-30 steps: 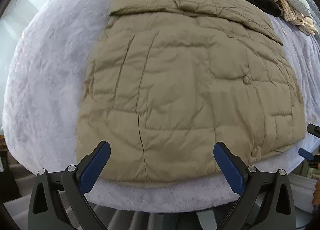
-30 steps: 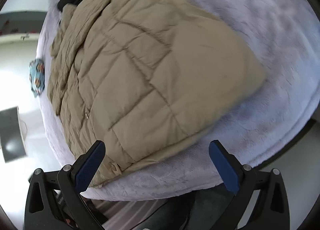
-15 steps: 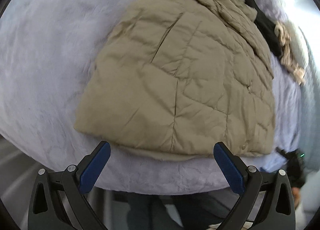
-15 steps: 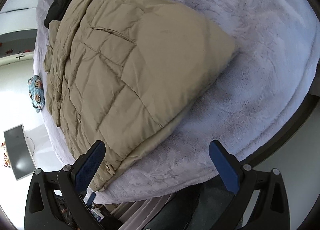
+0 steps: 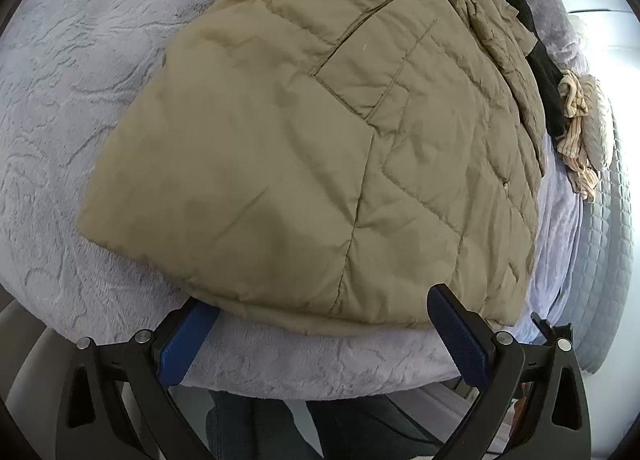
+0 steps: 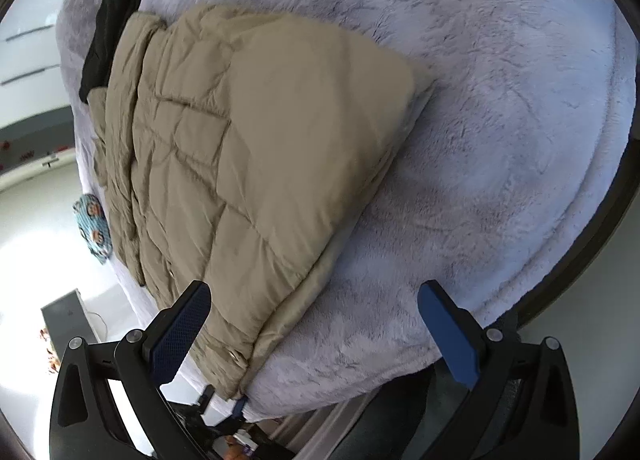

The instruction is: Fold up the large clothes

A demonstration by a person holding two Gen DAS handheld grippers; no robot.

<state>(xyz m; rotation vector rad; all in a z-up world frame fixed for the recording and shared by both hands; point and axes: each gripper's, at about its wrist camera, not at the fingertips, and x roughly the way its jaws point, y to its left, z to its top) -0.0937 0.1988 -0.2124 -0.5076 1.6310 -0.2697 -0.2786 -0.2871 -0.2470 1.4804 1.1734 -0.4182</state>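
Just ahead of each spread, empty gripper, left (image 5: 320, 334) and right (image 6: 316, 334), the khaki quilted puffer coat (image 5: 340, 131) lies flat on the lilac plush bed (image 5: 80, 59); pinching its near hem corners comes next, I judge.

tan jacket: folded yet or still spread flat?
Spread flat. The tan jacket lies open across the lavender blanket, hem toward the open left tongs; no fold over the body.
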